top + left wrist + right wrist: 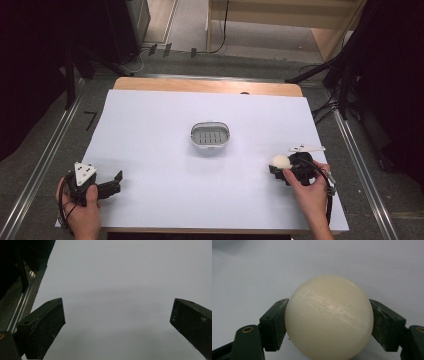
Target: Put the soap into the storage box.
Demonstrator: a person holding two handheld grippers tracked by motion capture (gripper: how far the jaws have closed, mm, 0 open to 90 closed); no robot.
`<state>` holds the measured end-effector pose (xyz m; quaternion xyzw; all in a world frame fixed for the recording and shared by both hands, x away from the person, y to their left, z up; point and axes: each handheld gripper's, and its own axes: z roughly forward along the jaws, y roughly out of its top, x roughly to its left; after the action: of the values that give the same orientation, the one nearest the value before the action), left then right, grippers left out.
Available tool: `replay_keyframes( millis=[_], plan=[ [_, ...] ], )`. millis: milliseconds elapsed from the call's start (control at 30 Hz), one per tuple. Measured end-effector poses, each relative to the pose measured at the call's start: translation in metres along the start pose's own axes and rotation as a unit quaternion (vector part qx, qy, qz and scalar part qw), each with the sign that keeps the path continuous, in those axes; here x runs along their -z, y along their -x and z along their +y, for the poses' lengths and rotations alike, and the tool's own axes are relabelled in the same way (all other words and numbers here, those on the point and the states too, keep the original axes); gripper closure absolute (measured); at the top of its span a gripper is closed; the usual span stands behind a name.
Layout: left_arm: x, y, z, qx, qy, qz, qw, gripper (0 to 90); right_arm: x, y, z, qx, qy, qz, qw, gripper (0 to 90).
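Cream soap bar (pixel 329 317), rounded & smooth w/ faint scratches, is sitting right up against the lens in the right gripper view, both black jaws pressing on its sides. So the right gripper (pixel 329 322) is clamping the soap, one jaw touching each flank. In the high view the same soap (pixel 280 161) is showing as a pale lump at the tip of the right gripper (pixel 282 169), near the table's right side & toward the person's edge, the right hand (pixel 309 189) wrapping the gripper body from behind. Can't tell whether the soap is resting on the table or being held just above it.

A white flat piece (pixel 306 148) is lying just beyond the right gripper, close to it.

Soap dish (pixel 210 136), oval, grey w/ a slotted insert, is sitting near the table's middle, well apart from both grippers.

Left gripper (pixel 118 182) is resting at the near left corner of the white table (pixel 150 150), left hand (pixel 82 210) gripping it, grey three-cornered plate (pixel 84 173) on top. In the left gripper view its jaws are standing wide apart w/ bare white surface between them, so the left gripper (pixel 117 315) is released & gripping nothing. A metal rail (pixel 23 302) is running along the table edge at that view's left.
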<state>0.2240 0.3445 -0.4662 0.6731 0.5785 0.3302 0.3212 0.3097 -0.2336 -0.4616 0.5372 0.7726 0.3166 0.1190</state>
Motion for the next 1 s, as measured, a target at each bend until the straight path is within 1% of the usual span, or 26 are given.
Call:
replay_keyframes(
  millis=[167, 300, 1000],
  plan=[
    [0.000, 0.000, 0.000, 0.002, 0.002, 0.001, 1.0000, 0.1, 0.001, -0.002, 0.004, 0.004, -0.001, 0.001, 1.0000, 24.3],
    [0.000, 0.000, 0.000, 0.002, 0.001, 0.001, 1.0000, 0.1, 0.000, -0.004, 0.009, 0.003, -0.002, 0.004, 1.0000, 24.3],
    [0.000, -0.002, 0.000, 0.006, 0.002, -0.002, 1.0000, 0.1, -0.006, -0.021, 0.027, 0.029, -0.009, 0.012, 0.9995, 24.4]
  ],
)
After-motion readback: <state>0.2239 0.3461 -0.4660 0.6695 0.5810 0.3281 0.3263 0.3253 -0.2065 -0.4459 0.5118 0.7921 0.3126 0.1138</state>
